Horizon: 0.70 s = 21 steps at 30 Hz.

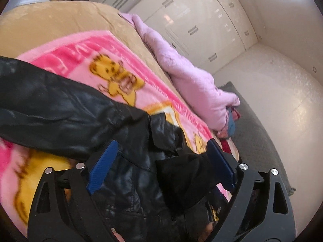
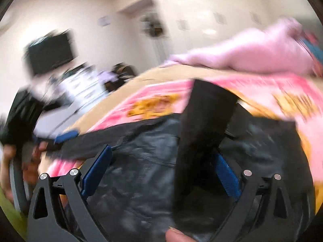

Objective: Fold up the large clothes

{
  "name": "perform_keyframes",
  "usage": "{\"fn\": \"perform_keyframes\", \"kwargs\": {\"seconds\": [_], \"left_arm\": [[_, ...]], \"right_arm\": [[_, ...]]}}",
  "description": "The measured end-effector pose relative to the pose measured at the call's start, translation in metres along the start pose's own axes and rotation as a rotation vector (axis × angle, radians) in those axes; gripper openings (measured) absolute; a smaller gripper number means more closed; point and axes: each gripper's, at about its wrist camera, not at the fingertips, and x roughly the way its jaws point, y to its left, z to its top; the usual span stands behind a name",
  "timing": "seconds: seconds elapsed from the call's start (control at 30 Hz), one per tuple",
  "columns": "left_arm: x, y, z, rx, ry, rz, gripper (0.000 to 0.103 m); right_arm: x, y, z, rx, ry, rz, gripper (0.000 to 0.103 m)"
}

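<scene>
Black leather jacket (image 1: 60, 100) lies on the pink cartoon blanket (image 1: 84, 50) over the tan bed cover (image 1: 50, 20) — crumpled, no clean fold visible yet, so the task looks early. Left gripper (image 1: 161, 163): jaws spread wide, blue pads (image 1: 103, 165) either side of the jacket's body and a bunched black knit part (image 1: 181, 173), nothing pinched; one sleeve runs off toward 9 o'clock in the left wrist view. Right gripper (image 2: 159, 171): jaws also spread, jacket panel under them and a black sleeve or cuff (image 2: 206, 121) standing up toward 12 o'clock between the fingers — right view is motion-blurred, so contact with the pads cannot be judged. Left gripper's blue tip also shows at 9 o'clock in the right view, near the hem. Pale pink fleece pile (image 1: 181, 66) sits along the bed edge at 1 o'clock, well apart from the jacket. Left to do, by judgement: flatten it, bring sleeves in, fold the body.
</scene>
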Motion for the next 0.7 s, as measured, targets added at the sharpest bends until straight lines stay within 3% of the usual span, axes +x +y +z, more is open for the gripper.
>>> {"fn": "perform_keyframes", "kwargs": {"seconds": [0.17,0.23,0.33,0.43,0.63,0.7], "left_arm": [[-0.023,0.011,0.007,-0.022,-0.034,0.025,0.089],[-0.021,0.015,0.004,-0.029,-0.008,0.032,0.089],[-0.007,0.022,-0.007,-0.030,0.059,0.064,0.089],[0.016,0.030,-0.028,-0.058,0.163,0.063,0.089],[0.058,0.027,-0.064,-0.042,0.295,0.089,0.087],[0.069,0.029,-0.074,-0.051,0.314,0.113,0.074]], "right_arm": [[0.017,0.039,-0.014,-0.136,0.105,0.099,0.096],[0.018,0.040,-0.021,-0.130,0.159,0.143,0.096],[0.011,0.031,-0.021,-0.106,0.177,0.143,0.096],[-0.004,0.000,-0.007,-0.029,0.125,0.073,0.096],[-0.038,-0.088,0.017,0.207,0.009,-0.090,0.096],[-0.049,-0.115,0.022,0.265,-0.029,-0.158,0.097]]}}
